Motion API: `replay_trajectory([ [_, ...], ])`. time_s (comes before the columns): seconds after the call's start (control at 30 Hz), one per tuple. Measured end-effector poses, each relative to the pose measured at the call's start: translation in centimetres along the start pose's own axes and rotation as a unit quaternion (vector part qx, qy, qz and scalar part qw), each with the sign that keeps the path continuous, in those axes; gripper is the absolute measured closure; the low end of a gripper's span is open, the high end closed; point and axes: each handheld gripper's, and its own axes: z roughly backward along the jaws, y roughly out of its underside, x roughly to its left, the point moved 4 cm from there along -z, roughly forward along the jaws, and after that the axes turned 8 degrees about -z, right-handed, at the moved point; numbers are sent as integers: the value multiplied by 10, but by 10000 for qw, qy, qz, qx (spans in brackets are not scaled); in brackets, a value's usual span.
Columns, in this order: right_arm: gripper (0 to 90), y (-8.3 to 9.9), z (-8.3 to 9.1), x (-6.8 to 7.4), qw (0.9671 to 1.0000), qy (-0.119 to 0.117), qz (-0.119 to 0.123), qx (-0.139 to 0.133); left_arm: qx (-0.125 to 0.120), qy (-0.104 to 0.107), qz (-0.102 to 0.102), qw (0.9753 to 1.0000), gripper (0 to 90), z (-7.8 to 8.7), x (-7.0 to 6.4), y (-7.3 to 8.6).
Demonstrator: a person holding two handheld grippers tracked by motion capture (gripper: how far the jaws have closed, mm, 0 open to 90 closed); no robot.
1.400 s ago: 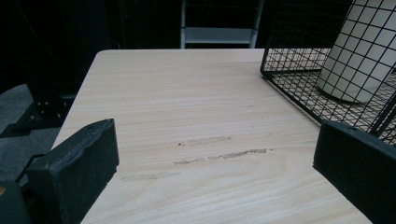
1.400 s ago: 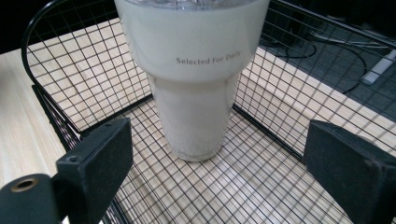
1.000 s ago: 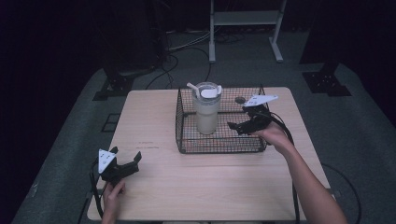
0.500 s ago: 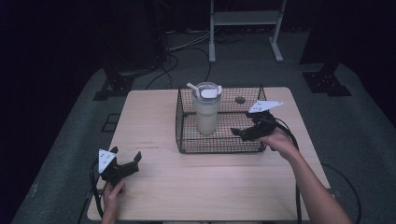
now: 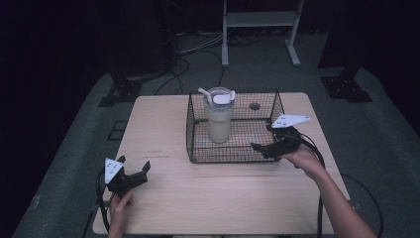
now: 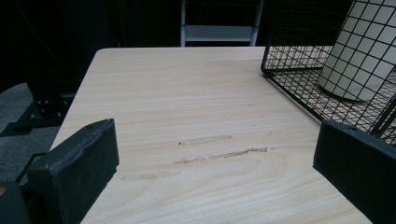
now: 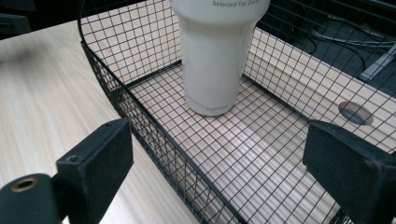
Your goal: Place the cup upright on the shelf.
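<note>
A black wire basket (image 5: 267,106) stands on the wooden table (image 5: 163,124), behind its middle. A cream tumbler (image 5: 219,121) with a white lid and straw stands upright in the basket's left half. My right gripper (image 5: 260,148) hovers at the basket's front right corner, open and empty. In the right gripper view the basket's front wall (image 7: 140,126) runs between the jaws, and the tumbler (image 7: 217,51) stands ahead. My left gripper (image 5: 134,164) rests open near the table's front left. In the left gripper view bare wood lies between its jaws, with the basket (image 6: 299,88) and tumbler (image 6: 359,56) at the far right.
A round cable hole (image 5: 254,106) sits in the tabletop behind the basket, also seen through the mesh as a grey hole (image 7: 353,112). Faint scuff marks (image 6: 219,151) streak the wood ahead of the left gripper. A white stand (image 5: 257,20) and cables lie on the floor beyond the table.
My right gripper has drawn back toward the person, from over the basket's right side to its front right corner. The tumbler and left gripper have not moved.
</note>
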Motion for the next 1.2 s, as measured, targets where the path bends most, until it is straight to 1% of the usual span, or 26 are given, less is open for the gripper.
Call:
replay_trajectory([
  [0.2, 80, 8, 8, 2, 10000, -18, -41, -65, 8, -13, 21, 10000, 0, 0, 0, 0],
  [0.3, 80, 10, 11, 3, 10000, 3, -14, -81, 11, -9, 10, 10000, 0, 0, 0, 0],
  [0.37, 80, 13, 13, 4, 10000, -25, -48, -84, 10, -7, 9, 10000, 0, 0, 0, 0],
  [0.4, 80, 15, 15, 5, 10000, 5, -12, -60, 11, -8, 14, 10000, 0, 0, 0, 0],
  [0.57, 80, 22, 21, 7, 9999, -11, -36, -95, 12, -7, 9, 10000, 0, 0, 0, 0],
  [0.7, 80, 27, 24, 9, 9999, -2, 9, -106, 11, -9, 1, 10000, 0, 0, 0, 0],
  [0.73, 80, 30, 26, 11, 10000, -15, 4, -89, 12, -6, 0, 10000, 0, 0, 0, 0],
  [0.83, 80, 35, 29, 14, 9999, -43, 43, -102, 14, -5, -6, 10000, 0, 0, -1, 0],
  [0.97, 80, 39, 33, 16, 9998, -56, 51, -158, 17, -7, -27, 10000, 0, 0, -1, 0],
  [1.03, 80, 42, 37, 17, 9997, 10, 80, -213, 31, -11, -18, 10000, 0, 0, -1, 0],
  [1.1, 80, 42, 38, 16, 9997, -17, 47, -242, 30, -15, -19, 10000, 0, 0, -1, 0],
  [1.13, 80, 45, 40, 16, 9996, 25, 39, -279, 26, -21, -27, 10000, 0, -1, -2, 0],
  [1.2, 80, 47, 42, 16, 9996, 11, 2, -289, 37, -15, -69, 10000, 0, 0, -2, 0],
])
